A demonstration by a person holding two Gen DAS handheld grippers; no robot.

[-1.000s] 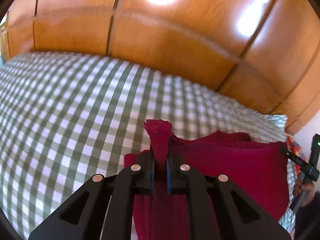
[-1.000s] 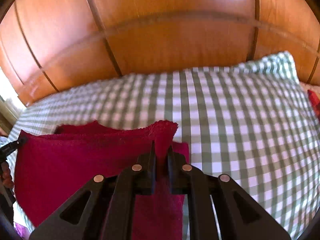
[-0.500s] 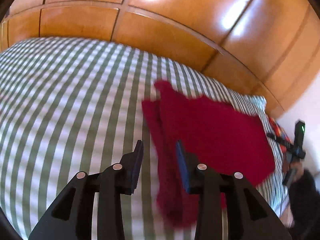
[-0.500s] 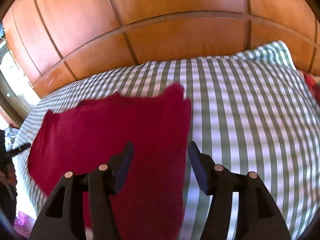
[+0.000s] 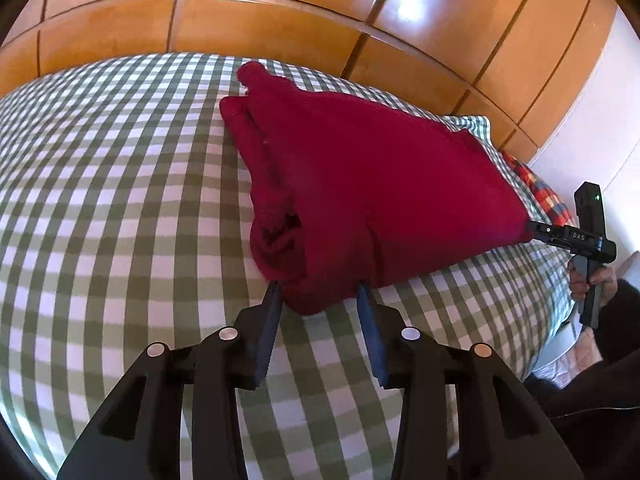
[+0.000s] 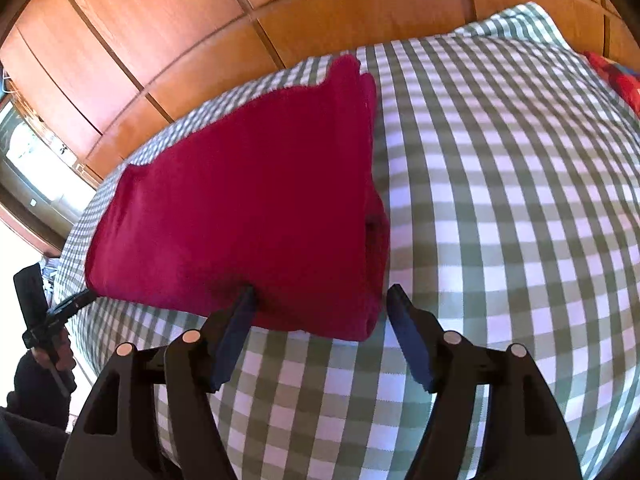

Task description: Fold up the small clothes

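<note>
Red cloth (image 5: 372, 184), folded w/ loose layers, lies mid-frame on checked bed (image 5: 120, 184). Left claw (image 5: 319, 294) wide open, empty, straddling the near corner. Right claw (image 6: 318, 298) likewise open, nothing held, at the other near corner. Risk: closing now grabs only top layers, so fold slips or bunches; bedsheet could get pinched too.

Green-checked bedcover (image 5: 120, 200); wooden panelled wall (image 5: 280, 12); plaid cloth (image 5: 540, 192).
</note>
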